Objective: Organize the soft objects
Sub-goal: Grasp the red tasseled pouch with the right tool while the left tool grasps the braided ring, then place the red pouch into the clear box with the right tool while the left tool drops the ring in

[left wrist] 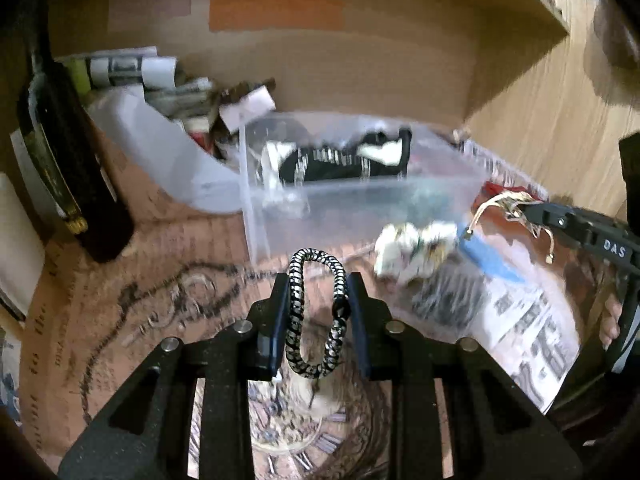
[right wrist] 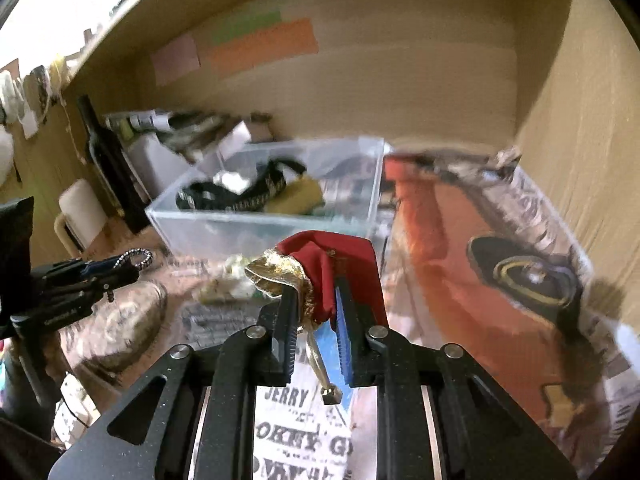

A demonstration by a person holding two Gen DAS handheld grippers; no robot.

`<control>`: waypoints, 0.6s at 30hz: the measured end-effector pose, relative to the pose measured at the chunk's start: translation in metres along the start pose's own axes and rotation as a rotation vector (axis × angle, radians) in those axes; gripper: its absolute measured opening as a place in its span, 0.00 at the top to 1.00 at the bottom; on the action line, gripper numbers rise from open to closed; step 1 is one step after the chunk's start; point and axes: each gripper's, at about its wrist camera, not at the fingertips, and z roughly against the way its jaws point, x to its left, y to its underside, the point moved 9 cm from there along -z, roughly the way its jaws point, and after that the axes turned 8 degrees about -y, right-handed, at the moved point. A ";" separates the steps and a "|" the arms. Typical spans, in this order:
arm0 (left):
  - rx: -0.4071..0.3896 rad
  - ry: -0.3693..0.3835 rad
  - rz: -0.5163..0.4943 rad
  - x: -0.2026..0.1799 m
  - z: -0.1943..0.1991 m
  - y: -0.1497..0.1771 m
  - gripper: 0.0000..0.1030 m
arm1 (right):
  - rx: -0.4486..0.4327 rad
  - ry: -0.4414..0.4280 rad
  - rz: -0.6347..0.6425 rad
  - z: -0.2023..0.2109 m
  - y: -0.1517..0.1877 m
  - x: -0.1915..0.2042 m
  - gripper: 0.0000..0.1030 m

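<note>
Item 1. Braided cord loop point(left wrist: 316, 312), black and white, a closed ring with a dark knot on one side. My left tongs point(left wrist: 318, 304) pinch it across both strands, holding it in the air in front of the clear plastic bin point(left wrist: 360, 208). I judge it light and limp but grippy; squeezing both strands together, as now, should keep it from swinging out.

Item 2. Red cloth pouch point(right wrist: 328, 276) with gold trim and a drawstring ending in a small metal tip. My right tongs point(right wrist: 316, 312) are pressed together on the gathered cloth, lifted above the newspaper point(right wrist: 304, 440), just short of the bin. I judge it soft and light, the fabric possibly slippery; a bite into the bunched neck seems safer than one on the dangling string.

Item 3. Clear plastic bin, open-topped, on the shelf floor against the wooden back wall. Contents: a black strap with pale lettering point(left wrist: 344, 160), something white, and a yellowish soft piece point(right wrist: 298, 196); the rest is blurred.

Item 4. Crumpled pale bundle point(left wrist: 412, 248), loose on the paper beside the bin, not yet collected.

Item 5. Dark bottle point(left wrist: 64, 152), upright, left of the bin, apart from it.
</note>
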 end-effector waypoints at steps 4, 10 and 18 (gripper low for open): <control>-0.049 0.000 0.018 0.003 0.007 -0.027 0.73 | -0.073 0.004 0.021 0.015 -0.023 0.007 0.85; -0.119 -0.009 0.027 0.005 0.013 -0.066 0.73 | -0.143 -0.005 0.043 0.020 -0.053 0.011 0.85; -0.150 -0.020 0.032 0.009 -0.008 -0.108 0.73 | -0.141 -0.016 0.056 -0.005 -0.077 0.012 0.85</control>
